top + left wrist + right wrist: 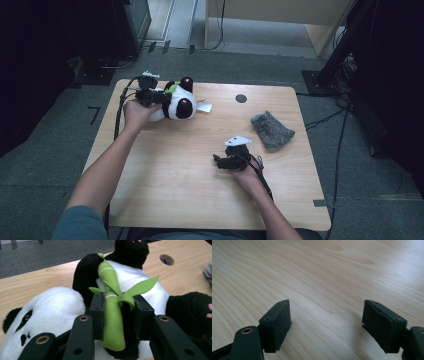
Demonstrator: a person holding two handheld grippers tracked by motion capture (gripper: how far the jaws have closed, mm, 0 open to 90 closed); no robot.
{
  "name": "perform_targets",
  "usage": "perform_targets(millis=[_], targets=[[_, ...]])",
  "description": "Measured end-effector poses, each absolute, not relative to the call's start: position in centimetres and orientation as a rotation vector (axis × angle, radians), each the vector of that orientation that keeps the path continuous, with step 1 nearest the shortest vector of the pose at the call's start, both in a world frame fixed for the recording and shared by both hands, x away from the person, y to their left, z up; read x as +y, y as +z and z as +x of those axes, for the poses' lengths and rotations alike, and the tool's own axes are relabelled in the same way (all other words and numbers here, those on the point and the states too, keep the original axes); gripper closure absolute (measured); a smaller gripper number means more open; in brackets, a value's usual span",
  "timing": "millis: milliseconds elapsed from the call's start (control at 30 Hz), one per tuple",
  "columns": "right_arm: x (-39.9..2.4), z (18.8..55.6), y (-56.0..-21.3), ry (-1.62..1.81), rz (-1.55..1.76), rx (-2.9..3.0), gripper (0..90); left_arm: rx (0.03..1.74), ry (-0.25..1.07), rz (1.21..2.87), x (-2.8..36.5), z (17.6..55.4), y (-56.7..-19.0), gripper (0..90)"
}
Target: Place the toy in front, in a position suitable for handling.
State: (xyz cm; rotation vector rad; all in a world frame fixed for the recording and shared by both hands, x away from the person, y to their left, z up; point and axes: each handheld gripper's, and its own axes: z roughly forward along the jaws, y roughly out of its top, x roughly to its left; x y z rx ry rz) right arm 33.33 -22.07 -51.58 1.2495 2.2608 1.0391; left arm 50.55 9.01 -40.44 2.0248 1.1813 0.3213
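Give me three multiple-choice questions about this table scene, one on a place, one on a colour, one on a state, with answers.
1. Where does the grey cloth lie on the table?
A) right side B) left edge C) under the panda
2. What colour is the bamboo stalk on the plush panda?
A) red B) green C) blue
3. What is the left gripper doing?
A) hanging open B) gripping the cloth C) gripping the bamboo

Answers: A, it lies right of the right gripper; B, plainly green felt; C, both pads press the stalk.
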Motion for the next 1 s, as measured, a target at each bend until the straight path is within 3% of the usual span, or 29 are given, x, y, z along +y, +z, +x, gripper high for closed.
perform_targets(millis=[1000], targets=[[-28.5, 34.5, -47.5, 1.12, 1.413, 2.204, 31.9, 1.054, 0.177, 2.022, 6.5, 40.4, -39.3, 66.7]])
